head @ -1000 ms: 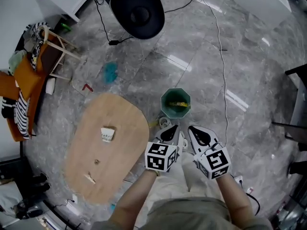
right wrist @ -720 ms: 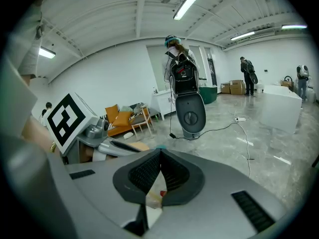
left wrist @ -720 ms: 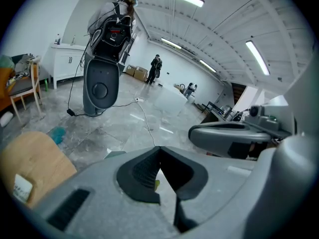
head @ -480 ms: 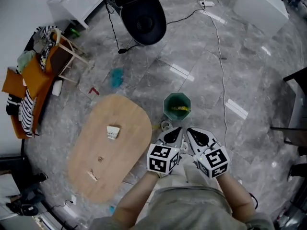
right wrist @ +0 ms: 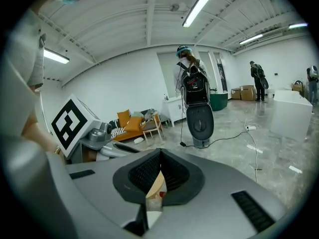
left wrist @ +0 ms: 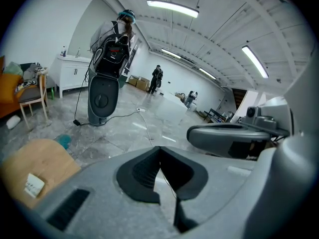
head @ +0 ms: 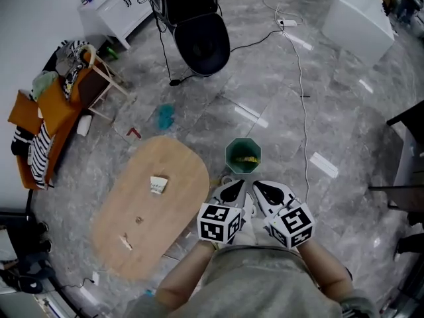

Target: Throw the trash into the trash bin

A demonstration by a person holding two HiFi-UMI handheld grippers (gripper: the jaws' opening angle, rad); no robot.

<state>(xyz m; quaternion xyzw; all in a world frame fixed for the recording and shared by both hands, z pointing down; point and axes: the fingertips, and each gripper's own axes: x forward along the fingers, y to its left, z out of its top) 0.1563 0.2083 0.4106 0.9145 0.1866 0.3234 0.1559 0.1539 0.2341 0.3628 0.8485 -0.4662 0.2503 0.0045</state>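
We hold the left tongs (head: 232, 189) and right tongs (head: 266, 191) clenched, tips meeting. A crumpled white paper scrap (head: 158, 185) lies on the oval wooden surface (head: 182, 167), left of the green octagonal trash bin (head: 237, 148). The bin stands on the grey marble floor (head: 331, 111). An orange sofa (head: 56, 105) sits far left.

My head camera has risen over the last second, so the floor has dropped away. The green bin (head: 243, 156) looks smaller and sits lower in the picture, and so does the black oval stand (head: 202, 42). More of the white box (head: 361, 18) and the white cabinet (head: 116, 8) has come into sight at the top. The left gripper (head: 232, 187) and right gripper (head: 262, 189) have come up with me, and more of my shirt (head: 265, 283) fills the bottom.
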